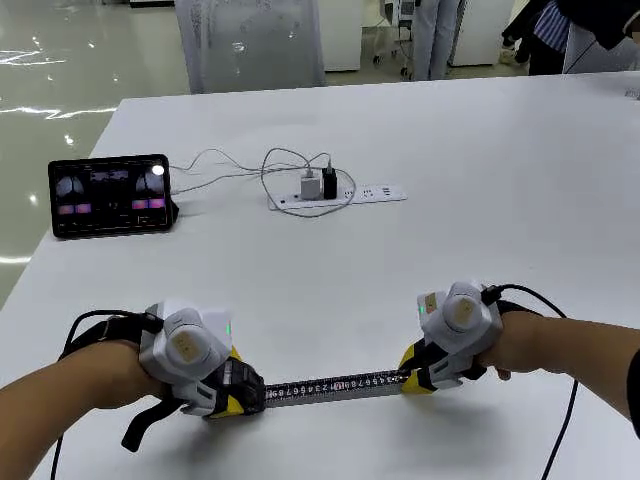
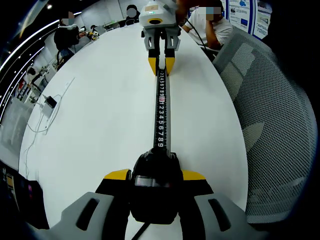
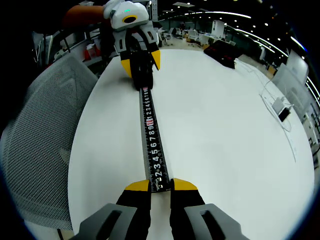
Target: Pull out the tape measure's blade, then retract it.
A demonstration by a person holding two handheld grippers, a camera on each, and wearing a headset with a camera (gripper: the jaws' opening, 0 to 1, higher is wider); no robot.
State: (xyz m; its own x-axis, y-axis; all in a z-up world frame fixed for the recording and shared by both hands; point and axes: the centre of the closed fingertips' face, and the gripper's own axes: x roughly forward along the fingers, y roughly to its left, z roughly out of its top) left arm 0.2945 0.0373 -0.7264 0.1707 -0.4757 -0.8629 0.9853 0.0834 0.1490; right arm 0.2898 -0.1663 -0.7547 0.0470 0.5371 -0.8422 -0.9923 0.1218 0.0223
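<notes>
A black tape measure case (image 1: 245, 388) lies on the white table (image 1: 400, 280) near its front edge, and my left gripper (image 1: 228, 388) is shut on it. In the left gripper view the case (image 2: 155, 187) sits between the yellow-tipped jaws of the left gripper (image 2: 155, 175). The black numbered blade (image 1: 330, 386) runs flat along the table from the case to my right gripper (image 1: 413, 379). The right gripper (image 3: 160, 186) is shut on the blade's free end, and the blade (image 3: 150, 130) stretches away to the case (image 3: 142, 70).
A tablet (image 1: 110, 195) with a lit screen stands at the left. A white power strip (image 1: 340, 195) with chargers and loose cables lies mid-table. A mesh chair (image 1: 250, 45) stands beyond the far edge, and a person stands further back.
</notes>
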